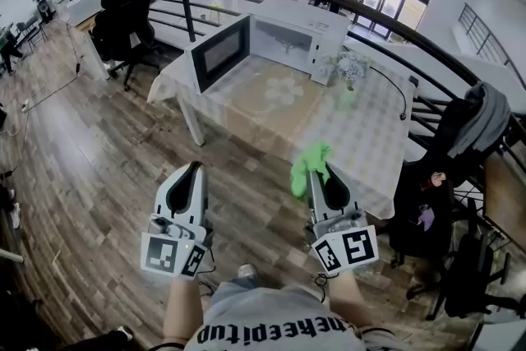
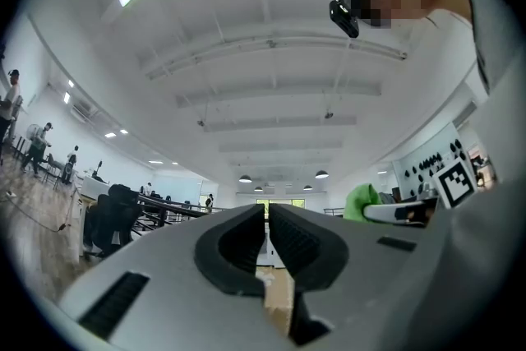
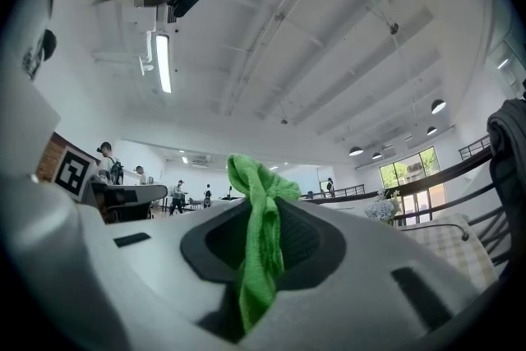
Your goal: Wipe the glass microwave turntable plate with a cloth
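1 green cloth (image 3: 260, 247), crumpled and limp, is pinched in the right tool (image 1: 317, 175), its bunched end poking past the tips. Left tool (image 1: 196, 168): jaws together, nothing between. 2 tools near 1 table (image 1: 366, 140) carrying 1 microwave (image 1: 283, 37), door open.

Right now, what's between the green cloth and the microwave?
The checked table, with a pale round shape on it, maybe the glass plate. The head view shows it.
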{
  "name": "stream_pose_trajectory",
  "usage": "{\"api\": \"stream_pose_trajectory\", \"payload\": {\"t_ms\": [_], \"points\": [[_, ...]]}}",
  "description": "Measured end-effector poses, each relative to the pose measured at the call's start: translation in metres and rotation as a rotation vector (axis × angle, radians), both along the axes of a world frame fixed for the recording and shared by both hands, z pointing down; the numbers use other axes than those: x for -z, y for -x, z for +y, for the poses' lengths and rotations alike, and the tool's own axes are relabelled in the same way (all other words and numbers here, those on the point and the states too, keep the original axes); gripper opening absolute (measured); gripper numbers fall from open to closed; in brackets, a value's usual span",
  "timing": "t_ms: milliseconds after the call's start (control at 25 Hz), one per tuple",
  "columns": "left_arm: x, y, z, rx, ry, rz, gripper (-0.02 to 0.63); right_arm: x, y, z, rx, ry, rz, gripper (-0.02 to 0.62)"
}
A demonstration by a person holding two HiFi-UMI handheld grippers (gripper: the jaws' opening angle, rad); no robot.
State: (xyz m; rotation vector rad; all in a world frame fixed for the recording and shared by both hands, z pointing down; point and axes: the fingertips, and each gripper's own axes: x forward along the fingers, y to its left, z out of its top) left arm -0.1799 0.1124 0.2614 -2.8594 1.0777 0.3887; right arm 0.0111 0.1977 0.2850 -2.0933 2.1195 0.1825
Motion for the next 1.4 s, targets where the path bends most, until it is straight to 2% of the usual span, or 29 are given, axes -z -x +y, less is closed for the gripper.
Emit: {"api": "stream_pose_trajectory", "payload": {"t_ms": [320,800,1400], "points": [[-0.007,0.017,-0.03,0.014,0.009,0.011,0.017,-0.004,0.011,-0.018,-0.043,0.002,0.003,0.061],[-0.02,0.004,-0.074,0.022,0.043,0.014,0.017,-0.011,-0.005,-0.058,-0.049,0.029,-0.009,0.061],[-0.001,-0.064,-0.164,0.094,0.009,0.043,0.017,0.007,-0.074,-0.169,0.054,-0.004,0.009,0.061]]}}
